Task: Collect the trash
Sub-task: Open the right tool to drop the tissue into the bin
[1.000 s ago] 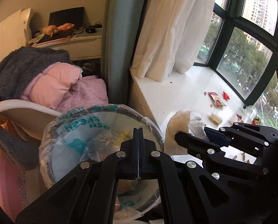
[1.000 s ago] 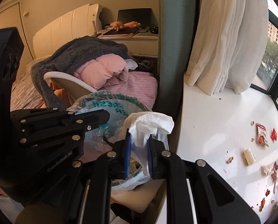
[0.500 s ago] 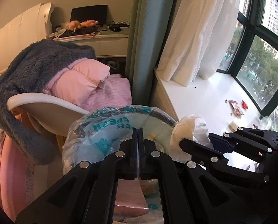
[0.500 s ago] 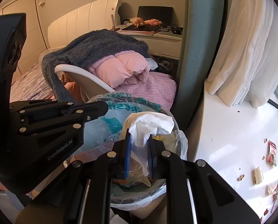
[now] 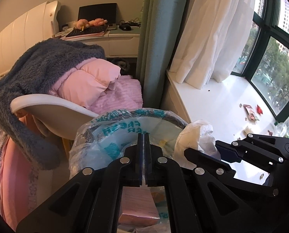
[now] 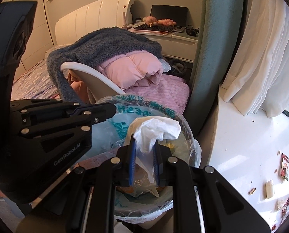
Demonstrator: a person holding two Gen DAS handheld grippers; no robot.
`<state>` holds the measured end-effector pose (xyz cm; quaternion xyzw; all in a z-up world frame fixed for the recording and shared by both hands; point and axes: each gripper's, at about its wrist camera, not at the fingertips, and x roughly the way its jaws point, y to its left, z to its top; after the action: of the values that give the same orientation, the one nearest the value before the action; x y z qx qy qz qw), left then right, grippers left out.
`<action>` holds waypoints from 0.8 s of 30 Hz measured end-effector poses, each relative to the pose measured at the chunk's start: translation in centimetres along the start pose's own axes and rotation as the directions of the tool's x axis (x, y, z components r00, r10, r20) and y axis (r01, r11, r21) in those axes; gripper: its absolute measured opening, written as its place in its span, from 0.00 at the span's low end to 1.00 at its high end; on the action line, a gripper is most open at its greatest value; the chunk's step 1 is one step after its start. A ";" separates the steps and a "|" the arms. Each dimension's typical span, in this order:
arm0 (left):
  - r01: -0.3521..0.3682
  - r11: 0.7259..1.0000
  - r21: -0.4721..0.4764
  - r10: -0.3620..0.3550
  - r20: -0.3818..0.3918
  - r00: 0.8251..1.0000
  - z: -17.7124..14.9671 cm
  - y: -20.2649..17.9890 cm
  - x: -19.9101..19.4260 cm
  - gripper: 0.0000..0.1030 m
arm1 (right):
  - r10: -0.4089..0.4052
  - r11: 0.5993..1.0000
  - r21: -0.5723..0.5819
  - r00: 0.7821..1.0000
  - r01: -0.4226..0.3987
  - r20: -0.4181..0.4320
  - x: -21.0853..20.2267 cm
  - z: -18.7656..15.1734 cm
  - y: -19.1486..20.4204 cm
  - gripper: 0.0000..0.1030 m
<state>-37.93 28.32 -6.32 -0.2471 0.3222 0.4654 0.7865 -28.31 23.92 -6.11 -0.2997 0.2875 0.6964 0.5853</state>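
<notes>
A bin (image 5: 113,128) (image 6: 185,130) lined with a clear, teal-printed bag stands beside the white window ledge. My right gripper (image 6: 144,138) (image 5: 200,147) is over its mouth. A crumpled white wad of tissue and thin plastic (image 6: 156,128) (image 5: 193,134) sticks up between its blue pads. Those jaws are opening, and the wad still touches both pads. My left gripper (image 5: 143,136) (image 6: 113,106) hangs over the bin's left side. It holds nothing, and its jaws are just parting by a thin slit. Inside the bin lies a pink box (image 5: 138,203) among other waste.
Scraps and a red-and-white wrapper (image 6: 285,167) (image 5: 250,112) litter the window ledge (image 6: 251,136) on the right. A green curtain (image 6: 212,58) hangs just behind the bin. A white chair (image 6: 82,71) piled with a grey fleece and pink jacket stands behind the bin to the left.
Both grippers have shifted further over the bin, which now fills more of each view. The right jaws stand slightly wider around the wad. A thin slit shows between the left pads.
</notes>
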 end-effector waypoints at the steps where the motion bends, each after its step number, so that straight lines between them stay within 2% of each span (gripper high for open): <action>1: -0.003 1.000 -0.002 0.003 -0.006 1.000 0.0 0.0 0.0 0.17 | -0.013 1.000 -0.002 1.000 0.013 0.001 0.0 0.0 0.0 0.24; 2: -0.014 1.000 -0.015 0.014 -0.009 1.000 0.0 0.1 0.0 0.35 | -0.029 1.000 -0.004 1.000 0.029 -0.003 0.1 -0.1 0.0 0.32; 3: -0.028 0.999 -0.033 0.027 -0.011 1.000 0.1 0.3 0.0 0.48 | -0.019 1.000 0.000 1.000 0.019 -0.004 0.0 -0.2 0.0 0.43; 4: -0.027 0.998 -0.054 0.026 -0.013 1.000 0.1 0.6 -0.2 0.70 | -0.018 1.000 0.007 1.000 0.018 0.004 -0.1 -0.3 -0.1 0.49; 5: -0.027 0.997 -0.078 0.026 -0.005 1.000 0.1 0.9 -0.4 0.75 | -0.023 1.000 0.010 1.000 0.023 0.015 -0.3 -0.4 -0.2 0.55; 9: -0.020 0.989 -0.147 0.020 -0.006 1.000 0.0 1.7 -0.5 0.75 | -0.036 0.999 -0.001 0.999 0.036 0.029 -0.5 -0.2 -0.2 0.60; 12: -0.042 0.989 -0.144 0.041 -0.010 0.999 -0.2 1.8 -0.6 0.76 | -0.041 0.999 0.009 0.999 0.040 0.019 -0.4 -0.3 -0.3 0.64; 24: -0.059 0.991 -0.119 0.061 0.014 0.998 -0.6 1.3 -1.4 0.77 | -0.047 0.998 0.030 0.999 0.046 0.020 -0.9 -0.7 -0.8 0.64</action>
<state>-39.73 27.74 -5.80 -0.2796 0.2943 0.5094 0.7588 -27.36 22.93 -5.94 -0.2903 0.2847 0.6813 0.6087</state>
